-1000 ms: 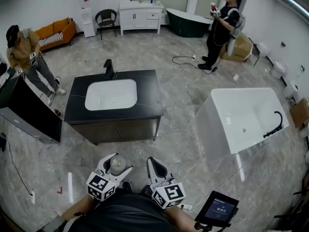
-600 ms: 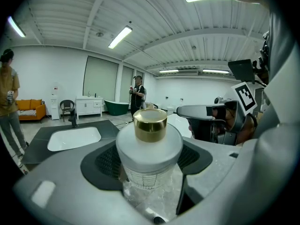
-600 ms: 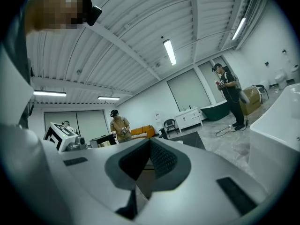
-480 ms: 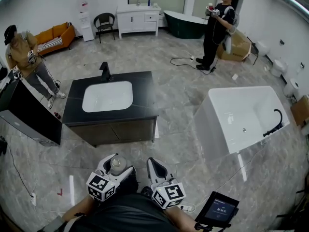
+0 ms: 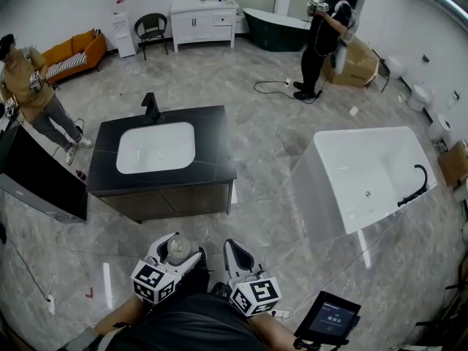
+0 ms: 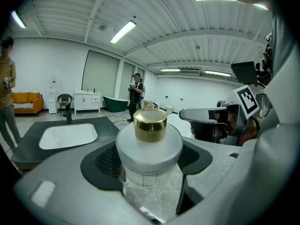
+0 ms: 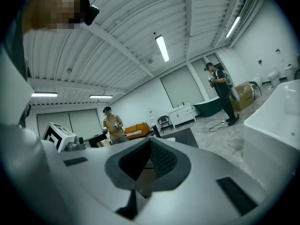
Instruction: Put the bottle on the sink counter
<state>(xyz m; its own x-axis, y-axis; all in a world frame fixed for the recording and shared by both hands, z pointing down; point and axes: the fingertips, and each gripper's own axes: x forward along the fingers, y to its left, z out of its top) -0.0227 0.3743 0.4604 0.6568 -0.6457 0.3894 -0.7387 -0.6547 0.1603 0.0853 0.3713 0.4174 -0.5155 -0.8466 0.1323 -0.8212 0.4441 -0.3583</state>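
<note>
A frosted white bottle (image 6: 149, 146) with a gold cap (image 5: 176, 248) stands upright between the jaws of my left gripper (image 5: 175, 258), which is shut on it, low in the head view. Beside it, my right gripper (image 5: 238, 260) has its dark pads (image 7: 159, 161) pressed together with nothing between them. The sink counter (image 5: 216, 146) is a black top with a white basin (image 5: 156, 147) and a black faucet (image 5: 151, 107). It stands ahead of both grippers across a stretch of floor, slightly to the left. The counter also shows in the left gripper view (image 6: 28, 144), at left behind the bottle.
A white bathtub (image 5: 365, 178) stands on the right. A dark cabinet (image 5: 36, 178) is at the left edge and a tablet (image 5: 329, 316) at lower right. One person (image 5: 29, 86) stands far left, another (image 5: 322, 35) at the back, with a cable (image 5: 274, 88) on the tiled floor.
The sink counter has drifted a little leftward in the head view as the view shifted. Both grippers hold the same pose, the bottle still in the left one.
</note>
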